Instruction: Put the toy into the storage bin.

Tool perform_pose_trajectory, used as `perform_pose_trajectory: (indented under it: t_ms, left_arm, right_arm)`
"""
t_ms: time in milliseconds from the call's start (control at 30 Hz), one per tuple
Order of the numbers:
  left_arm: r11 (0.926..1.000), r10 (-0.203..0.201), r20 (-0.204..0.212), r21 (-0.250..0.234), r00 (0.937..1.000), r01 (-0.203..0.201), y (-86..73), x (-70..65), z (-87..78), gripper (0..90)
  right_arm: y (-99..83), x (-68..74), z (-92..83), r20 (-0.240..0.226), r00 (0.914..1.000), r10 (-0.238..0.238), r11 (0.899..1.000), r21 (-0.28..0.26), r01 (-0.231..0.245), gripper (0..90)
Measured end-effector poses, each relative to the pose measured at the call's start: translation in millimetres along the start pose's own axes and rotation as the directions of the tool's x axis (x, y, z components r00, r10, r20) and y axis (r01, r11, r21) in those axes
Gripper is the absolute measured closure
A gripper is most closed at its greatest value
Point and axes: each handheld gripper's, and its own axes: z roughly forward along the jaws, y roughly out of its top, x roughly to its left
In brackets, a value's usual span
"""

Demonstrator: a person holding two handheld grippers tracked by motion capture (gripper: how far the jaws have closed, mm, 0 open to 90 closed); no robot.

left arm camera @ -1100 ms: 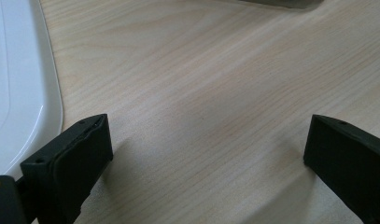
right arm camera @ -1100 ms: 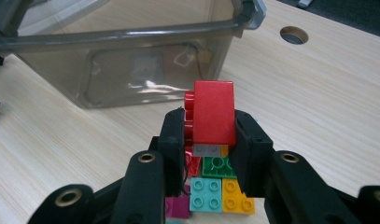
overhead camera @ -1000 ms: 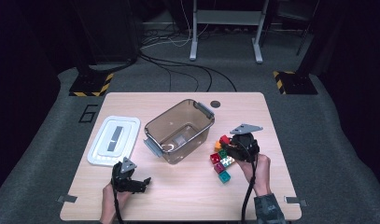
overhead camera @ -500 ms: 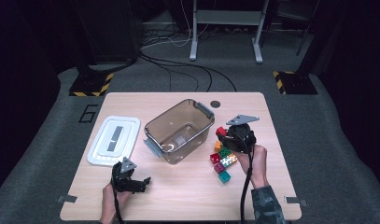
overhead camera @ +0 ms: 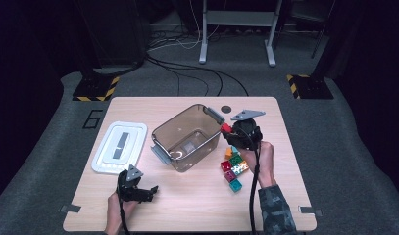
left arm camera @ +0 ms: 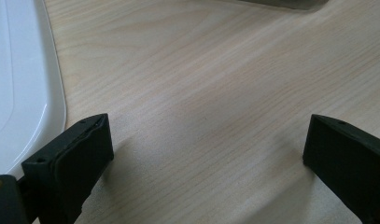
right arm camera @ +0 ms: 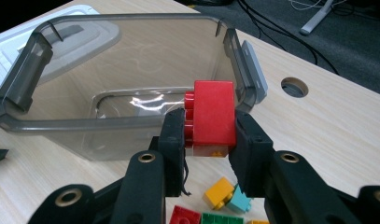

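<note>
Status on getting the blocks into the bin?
Done: lid is off, lying beside the clear bin, which looks empty. In hand: right tongs grip a red block at the bin's rim. Left: a cluster of blocks on the table. Left tongs sit open, idle.

My right gripper (overhead camera: 232,132) is black, topped by a grey three-cornered plate, with a black cable trailing back along a camouflage-patterned sleeve (overhead camera: 275,208). Brass-ringed screw holes dot its linkage. My left gripper (overhead camera: 147,191) is black too, with blocky rectangular pads (left arm camera: 80,154).
</note>
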Motion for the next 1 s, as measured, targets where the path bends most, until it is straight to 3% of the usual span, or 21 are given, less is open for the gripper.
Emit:
perform_pose_trajectory:
  t_ms: [1000]
  left_arm:
    - [1.0000,0.004,0.000,0.005,1.0000,-0.004,0.1,0.1,-0.4,1.4]
  right_arm:
    - [46.5,10.1,53.6,-0.024,0.9991,-0.034,0.999,0.034,0.035,67.5]
